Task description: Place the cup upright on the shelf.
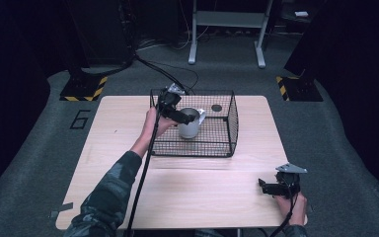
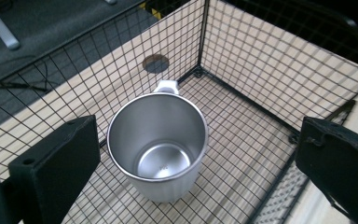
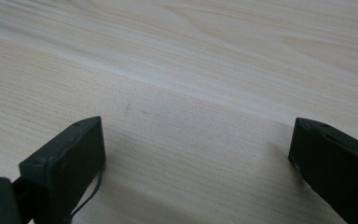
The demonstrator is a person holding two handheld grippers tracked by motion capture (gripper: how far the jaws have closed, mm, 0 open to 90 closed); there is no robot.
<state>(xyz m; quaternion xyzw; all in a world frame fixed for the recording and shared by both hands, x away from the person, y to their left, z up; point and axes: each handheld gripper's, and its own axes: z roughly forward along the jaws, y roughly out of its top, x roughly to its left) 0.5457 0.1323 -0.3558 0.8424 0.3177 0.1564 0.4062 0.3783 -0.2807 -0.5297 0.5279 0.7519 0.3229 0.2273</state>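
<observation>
Here the left gripper hangs over a metal mug that stands upright on the floor of a black wire basket, which rests on the bench. In the left gripper view the mug sits between the jaws and slightly ahead of them, its open mouth facing the camera and its pale handle on the side farthest from the jaws.

Handling: the mug is rigid, thin-walled metal and appears empty, so it is judged light. The wall is smooth and polished, so it is likely to slip under a weak or off-centre clamp. It will not crush or break, but it can tip or skate on the wire mesh if pushed from one side.

Grasp point: take hold across the body, one jaw on each side of the wall just below the rim. Gripping the rim itself, one jaw inside and one outside, is the alternative. The handle is turned away from the jaws and is the less convenient hold.

Jaw state, left: released and spread wider than the mug, with clear space on both sides. Nothing is held. Contact is not visible, though in the high view the gripper overlaps the rim and the gap is hard to judge.

Jaw state, right: the right gripper rests low over bare bench, well apart from the basket. Its jaws are spread wide, with wood grain between them and nothing held.
</observation>
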